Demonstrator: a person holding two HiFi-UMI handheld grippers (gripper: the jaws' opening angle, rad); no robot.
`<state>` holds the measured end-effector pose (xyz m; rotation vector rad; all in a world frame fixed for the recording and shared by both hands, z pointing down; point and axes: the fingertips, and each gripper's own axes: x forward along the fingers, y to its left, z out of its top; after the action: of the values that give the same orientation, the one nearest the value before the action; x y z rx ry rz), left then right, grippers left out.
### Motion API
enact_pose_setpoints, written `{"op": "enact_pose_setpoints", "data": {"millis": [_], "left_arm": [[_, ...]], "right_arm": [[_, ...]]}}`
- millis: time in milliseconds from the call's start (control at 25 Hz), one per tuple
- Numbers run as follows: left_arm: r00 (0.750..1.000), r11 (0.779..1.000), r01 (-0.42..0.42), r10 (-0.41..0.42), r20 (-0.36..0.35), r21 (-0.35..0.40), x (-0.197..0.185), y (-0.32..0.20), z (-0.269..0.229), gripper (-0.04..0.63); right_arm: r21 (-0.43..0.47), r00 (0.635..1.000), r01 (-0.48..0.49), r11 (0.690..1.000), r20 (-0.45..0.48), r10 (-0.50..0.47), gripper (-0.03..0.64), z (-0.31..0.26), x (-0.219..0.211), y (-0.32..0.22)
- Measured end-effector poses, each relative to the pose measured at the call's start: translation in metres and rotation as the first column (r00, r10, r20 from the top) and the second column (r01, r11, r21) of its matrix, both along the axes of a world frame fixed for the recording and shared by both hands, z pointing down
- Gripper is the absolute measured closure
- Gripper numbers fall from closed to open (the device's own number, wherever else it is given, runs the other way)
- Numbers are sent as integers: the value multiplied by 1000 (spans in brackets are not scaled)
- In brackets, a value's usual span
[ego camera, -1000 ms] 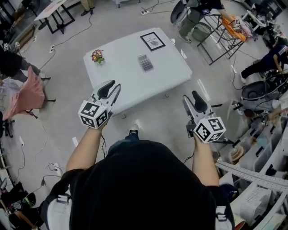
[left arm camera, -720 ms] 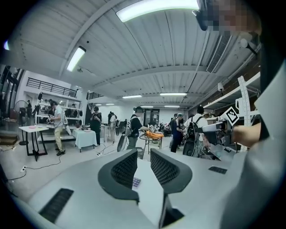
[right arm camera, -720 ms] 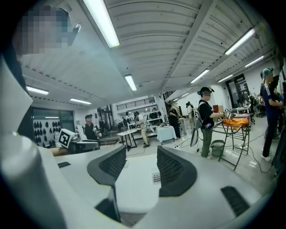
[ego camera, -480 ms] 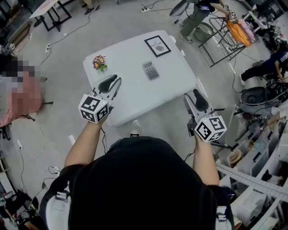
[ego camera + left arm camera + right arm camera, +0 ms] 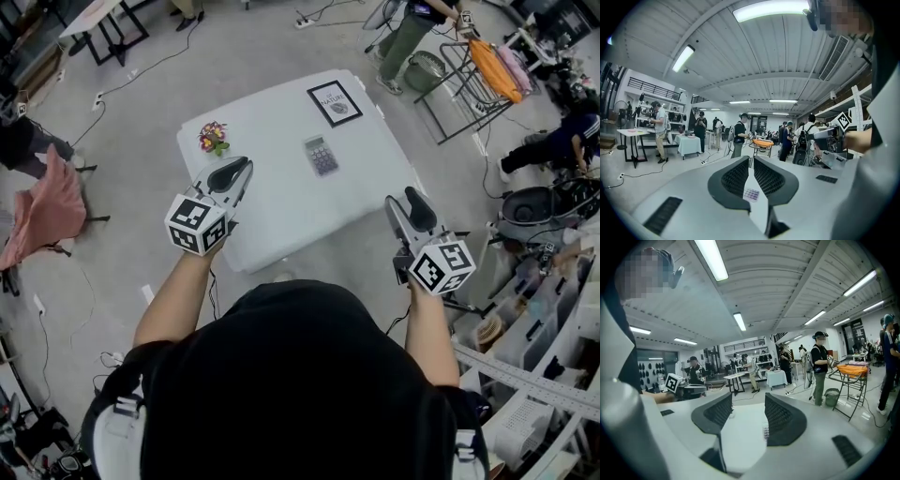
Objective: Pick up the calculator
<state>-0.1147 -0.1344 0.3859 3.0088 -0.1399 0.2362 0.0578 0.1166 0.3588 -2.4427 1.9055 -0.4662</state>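
The grey calculator [image 5: 322,155] lies flat on the white table [image 5: 272,211], right of the middle. My left gripper [image 5: 240,169] hangs over the table's near left part, well short of the calculator. Its jaws are closing to a narrow slit with nothing between them. Through that slit the left gripper [image 5: 751,159] view shows the calculator [image 5: 751,194] far ahead. My right gripper [image 5: 401,198] stands open and empty just off the table's near right corner. In its own view the right gripper [image 5: 747,397] frames bare tabletop.
A small flower pot [image 5: 213,137] stands at the table's left and a framed picture [image 5: 336,102] at its far end. A chair with pink cloth [image 5: 42,211] is far left, a metal rack [image 5: 478,70] far right, shelving [image 5: 553,309] at right. People stand around.
The table has drawn nearer under both grippers. The left gripper's jaws have narrowed from a clear gap to a slit. The right jaws stay the same width.
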Motion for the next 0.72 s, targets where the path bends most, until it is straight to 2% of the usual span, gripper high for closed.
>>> {"op": "enact_pose_setpoints", "data": {"millis": [440,720], "left_arm": [[1000,1000,22,-22,14,3,18,-17,2,551],[995,996,91,-91,27,10,48,-32,5,552]], "right_arm": [[5,999,37,999,28,-37,385,10,28,-25],[15,994,97,995,48,-98,385,21,78,-52]]}}
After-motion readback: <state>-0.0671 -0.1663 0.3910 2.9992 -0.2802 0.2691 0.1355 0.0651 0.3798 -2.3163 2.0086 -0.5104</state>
